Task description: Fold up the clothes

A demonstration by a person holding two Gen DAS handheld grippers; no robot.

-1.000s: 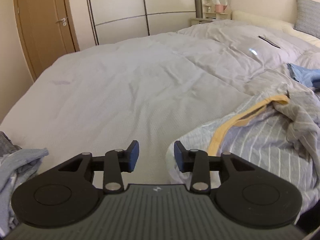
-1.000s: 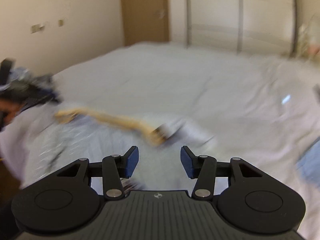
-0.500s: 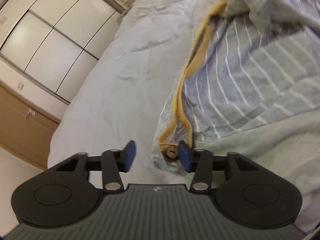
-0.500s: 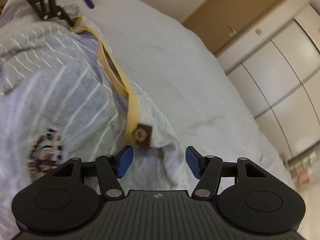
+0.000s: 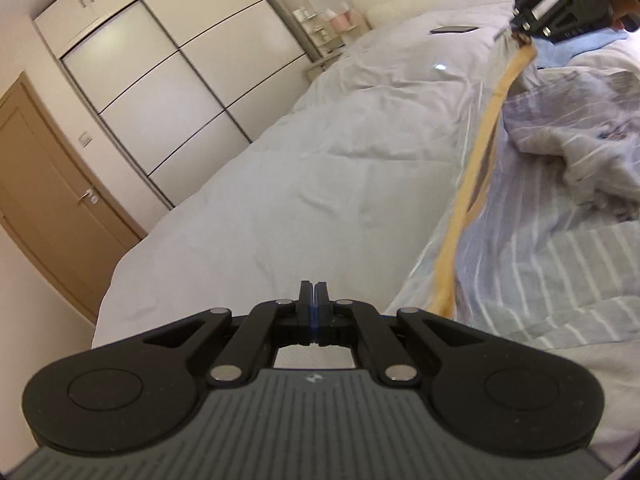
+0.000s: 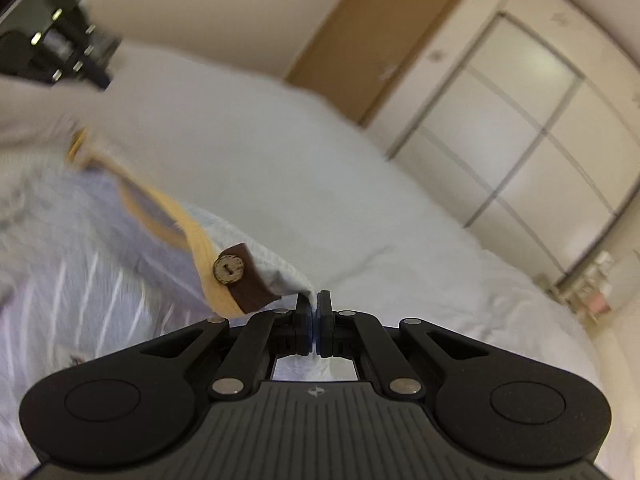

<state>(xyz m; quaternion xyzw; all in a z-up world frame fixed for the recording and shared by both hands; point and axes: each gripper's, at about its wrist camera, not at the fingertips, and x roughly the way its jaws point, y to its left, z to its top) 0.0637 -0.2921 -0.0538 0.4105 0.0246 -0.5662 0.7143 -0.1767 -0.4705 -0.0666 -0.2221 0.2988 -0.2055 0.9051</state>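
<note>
Two grippers, left gripper (image 5: 314,300) and right gripper (image 6: 314,308), pinch the striped garment's (image 5: 560,248) yellow-trimmed edge above the broad duvet (image 5: 300,184).

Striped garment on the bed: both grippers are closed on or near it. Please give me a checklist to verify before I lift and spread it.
1. Right gripper shut on the corner of the striped garment, beside the brown button tab: ok.
2. Left gripper shut: ok. Cloth in its grip: cannot tell, none shows at the tips.
3. Yellow band runs fairly straight between the two grippers: ok.
4. Rest of the garment flat: not ok, it lies bunched in folds.
5. Bed cover bare where the garment would spread: ok. The dark flat object lies well beyond.
</note>
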